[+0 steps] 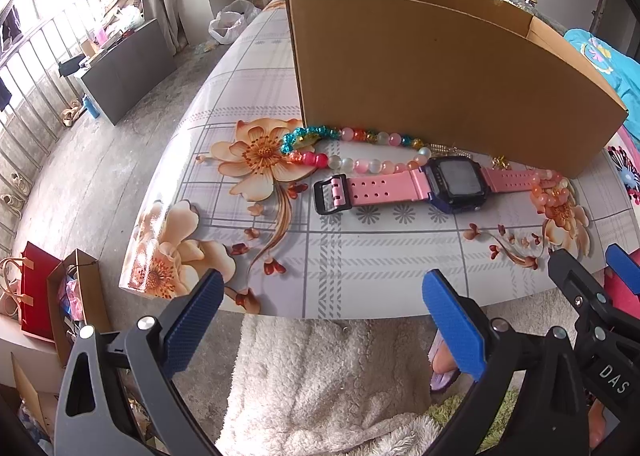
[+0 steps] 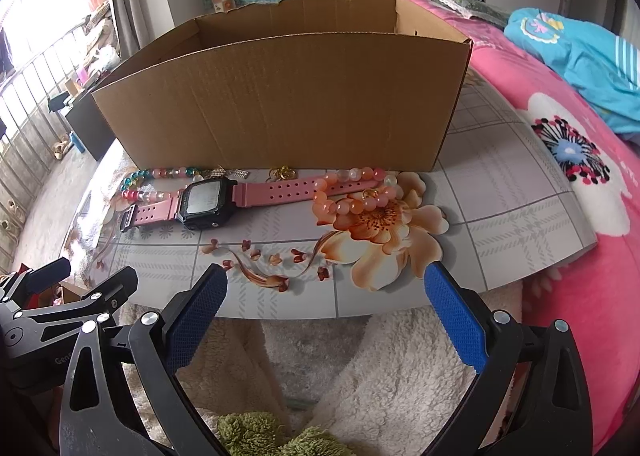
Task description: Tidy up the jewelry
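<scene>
While both the left gripper point(image 1: 322, 296) and the right gripper point(image 2: 326, 292) are held wide apart and empty, nothing is judged stowed: the pink-strapped digital watch point(image 2: 204, 200) and multicoloured bead bracelets point(image 1: 356, 152) are left lying before the open brown cardboard box point(image 2: 280, 104).

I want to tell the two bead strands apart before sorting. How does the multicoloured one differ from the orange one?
The multicoloured bead strand mixes teal, pink, white and orange beads; the orange bead strand is all peach-orange. The multicoloured one lies by the buckle end of the watch, the orange one by its holed strap end. Both rest on the table before the cardboard box, untouched.
</scene>
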The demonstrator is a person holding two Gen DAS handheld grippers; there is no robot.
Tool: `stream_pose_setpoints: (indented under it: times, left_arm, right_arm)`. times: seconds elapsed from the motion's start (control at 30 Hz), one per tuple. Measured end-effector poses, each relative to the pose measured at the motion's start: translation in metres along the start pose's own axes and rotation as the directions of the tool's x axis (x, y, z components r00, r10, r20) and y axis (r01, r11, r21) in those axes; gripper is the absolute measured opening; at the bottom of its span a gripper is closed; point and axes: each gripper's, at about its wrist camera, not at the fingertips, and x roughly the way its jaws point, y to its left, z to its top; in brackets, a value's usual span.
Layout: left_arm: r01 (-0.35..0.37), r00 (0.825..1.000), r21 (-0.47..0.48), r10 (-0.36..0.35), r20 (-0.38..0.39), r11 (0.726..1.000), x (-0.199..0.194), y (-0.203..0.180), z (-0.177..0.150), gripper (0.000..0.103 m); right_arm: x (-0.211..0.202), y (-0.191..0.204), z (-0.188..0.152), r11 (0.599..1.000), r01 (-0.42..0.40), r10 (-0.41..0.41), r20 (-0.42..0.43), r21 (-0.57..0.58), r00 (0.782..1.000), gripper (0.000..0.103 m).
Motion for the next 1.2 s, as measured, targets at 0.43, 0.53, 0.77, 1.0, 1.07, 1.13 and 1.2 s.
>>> stream_pose_setpoints:
  times: [0.43, 0.53, 0.77, 1.0, 1.07, 1.13, 1.2]
  left_arm:
    - [-0.001, 1.0, 0.001, 0.001, -0.001, 1.0, 0.0001, -0.0008, 0.0006, 0.098]
    - [0.0, 1.0, 0.0, 0.0, -0.002, 1.0, 0.0001, -0.0007, 0.0008, 0.098]
    - [-0.001, 1.0, 0.0, 0.001, -0.002, 1.0, 0.0, -0.001, 0.0009, 0.098]
    - [-0.002, 1.0, -0.001, 0.002, -0.003, 1.0, -0.0018, 0.0008, -0.002, 0.098]
    - [-0.001, 1.0, 0.0, 0.001, -0.003, 1.0, -0.0021, 0.0008, -0.0016, 0.097]
    - [-0.002, 1.0, 0.0, 0.002, -0.001, 1.0, -0.0022, 0.0009, -0.0016, 0.098]
    - [-0.001, 1.0, -0.001, 0.001, 0.003, 1.0, -0.0036, 0.0025, -0.0037, 0.098]
  right_arm:
    - [0.0004, 0.0029, -0.0009, 1.0, 0.002, -0.002, 0.002, -0.006, 1.0, 0.095]
    - [-0.0001, 0.0028, -0.0012, 1.0, 0.003, -0.003, 0.003, -0.007, 1.0, 0.095]
    - [-0.0004, 0.0034, -0.0007, 1.0, 0.003, -0.003, 0.001, -0.008, 1.0, 0.095]
    - [-0.0001, 0.0045, 0.0, 1.0, 0.005, -0.005, 0.002, -0.008, 1.0, 0.095]
    - [-0.0001, 0.0049, 0.0002, 1.0, 0.006, -0.006, 0.002, -0.008, 1.0, 0.095]
    - [-0.0002, 0.0048, 0.0003, 1.0, 0.006, -0.006, 0.003, -0.009, 1.0, 0.095]
    - [0.0003, 0.0052, 0.0001, 1.0, 0.003, -0.003, 0.002, -0.008, 1.0, 0.095]
